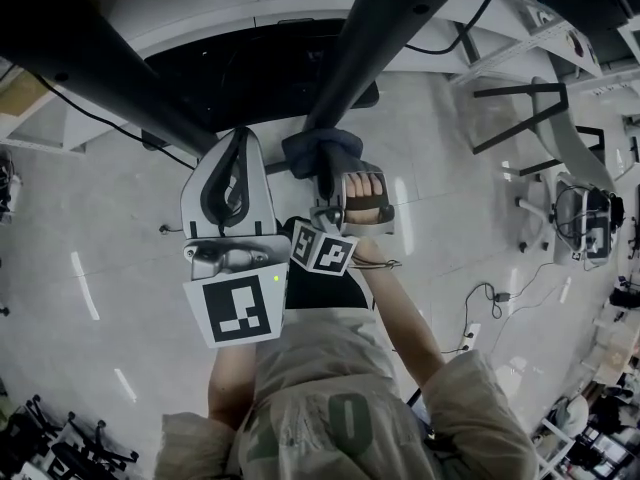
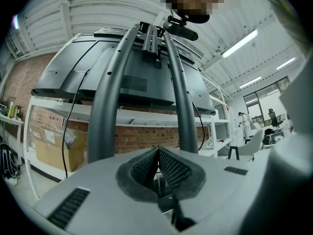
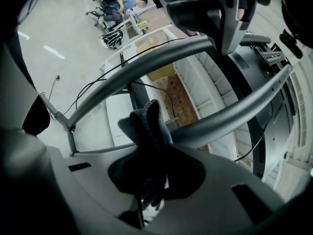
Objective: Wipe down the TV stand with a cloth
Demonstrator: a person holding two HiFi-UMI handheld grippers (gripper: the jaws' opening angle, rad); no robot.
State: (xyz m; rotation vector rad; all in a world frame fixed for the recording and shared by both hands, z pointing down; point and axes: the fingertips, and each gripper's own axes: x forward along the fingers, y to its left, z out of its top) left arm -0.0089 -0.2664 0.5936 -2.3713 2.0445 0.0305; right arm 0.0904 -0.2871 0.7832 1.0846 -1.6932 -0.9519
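Observation:
Two dark grey uprights of the TV stand (image 1: 390,28) slope down through the head view, over its black base (image 1: 250,68). My right gripper (image 1: 325,180) is shut on a dark blue cloth (image 1: 320,151), which is bunched against the lower end of the right upright. In the right gripper view the cloth (image 3: 146,124) sticks out of the right gripper (image 3: 149,153) and touches a grey tube (image 3: 230,116). My left gripper (image 1: 240,136) hangs just left of the cloth, shut and empty. The left gripper (image 2: 157,153) faces both uprights (image 2: 105,97) and the TV's back (image 2: 127,67).
Cables and a power strip (image 1: 470,336) lie on the pale floor at the right. A white frame with dark struts (image 1: 530,118) stands at the upper right. White shelving (image 2: 49,106) with a cardboard box (image 2: 51,151) lines a brick wall. A person (image 2: 241,124) stands far off.

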